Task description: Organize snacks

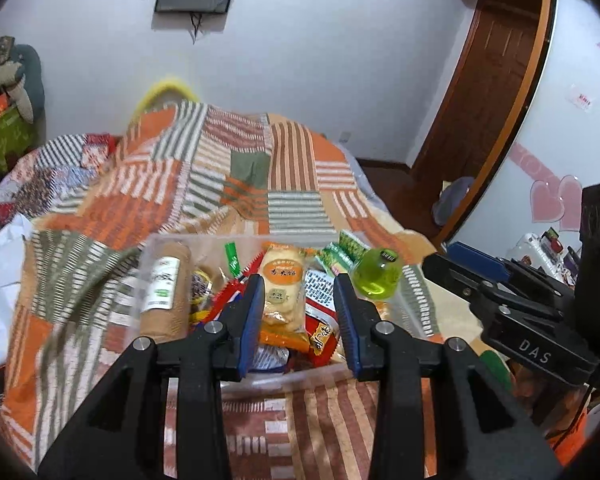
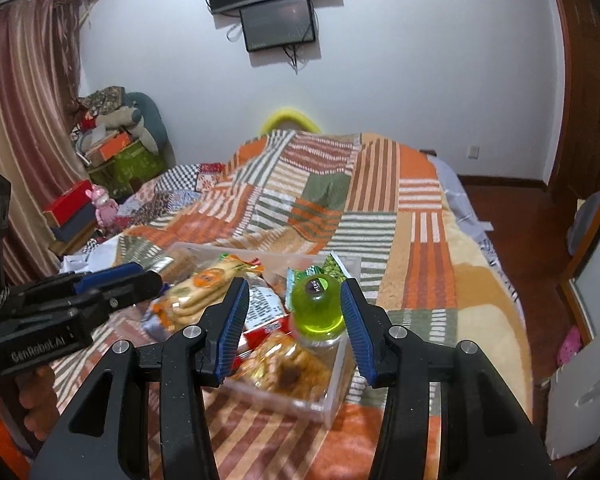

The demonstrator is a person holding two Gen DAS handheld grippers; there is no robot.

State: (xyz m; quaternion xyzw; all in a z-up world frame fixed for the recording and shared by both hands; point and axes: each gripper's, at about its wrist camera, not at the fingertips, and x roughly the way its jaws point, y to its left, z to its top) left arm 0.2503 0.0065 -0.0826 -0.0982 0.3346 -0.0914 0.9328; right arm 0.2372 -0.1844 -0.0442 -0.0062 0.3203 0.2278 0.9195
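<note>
Two grippers over one clear bin on the striped blanket. Left gripper and right gripper both part-open, holding nothing. In the bin: one green-capped bottle, one rice-cracker pack, one brown roll. Remaining wrappers overlap, probably five or six.

Each gripper is a black plastic tool whose two jaws are lined on their inner faces with ribbed blue pads, seen on the left gripper and the right gripper alike. Behind the jaws, angular black linkage arms with triangular cut-outs spread outward, pinned at their joints by round silver screws. From the side, the left gripper's body behind its jaws carries pale lettering reading "GenRobot.AI", the right gripper's carries "DAS", and a boxy black housing sits at the back of each.
</note>
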